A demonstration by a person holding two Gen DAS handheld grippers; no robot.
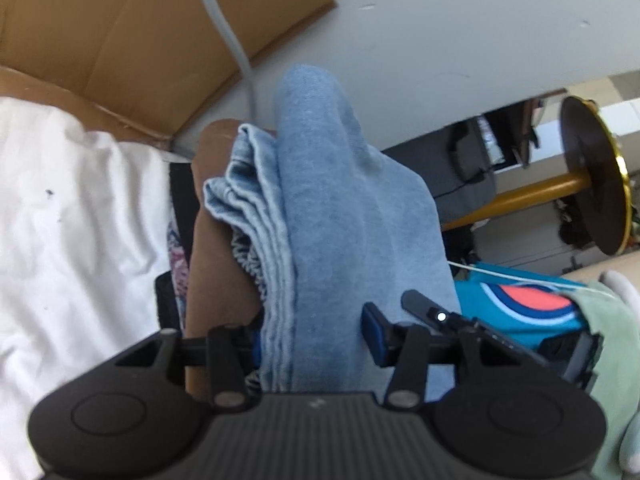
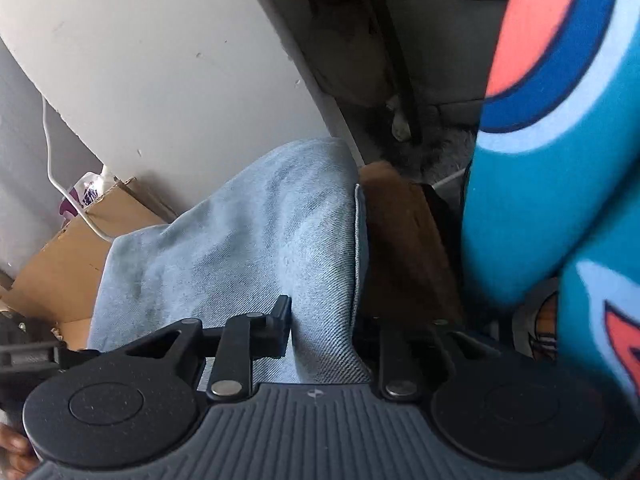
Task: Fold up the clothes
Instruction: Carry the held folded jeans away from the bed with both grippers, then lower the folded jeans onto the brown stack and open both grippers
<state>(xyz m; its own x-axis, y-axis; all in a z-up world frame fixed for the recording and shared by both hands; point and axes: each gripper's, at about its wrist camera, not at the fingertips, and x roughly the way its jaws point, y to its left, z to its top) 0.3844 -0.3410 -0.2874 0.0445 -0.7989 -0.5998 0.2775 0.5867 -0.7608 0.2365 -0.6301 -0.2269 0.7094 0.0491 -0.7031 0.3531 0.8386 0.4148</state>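
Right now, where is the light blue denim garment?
The light blue denim garment runs up the middle of both wrist views, clamped in the left gripper and the right gripper, beside a brown garment.

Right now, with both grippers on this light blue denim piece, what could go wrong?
1. In the left wrist view the folded denim garment shows stacked layered edges beside the left gripper; the inner layers may slip out and undo the fold.
2. The teal printed garment hangs close beside the right gripper and could get caught or dragged along.
3. The white cable runs right behind the denim and might snag.
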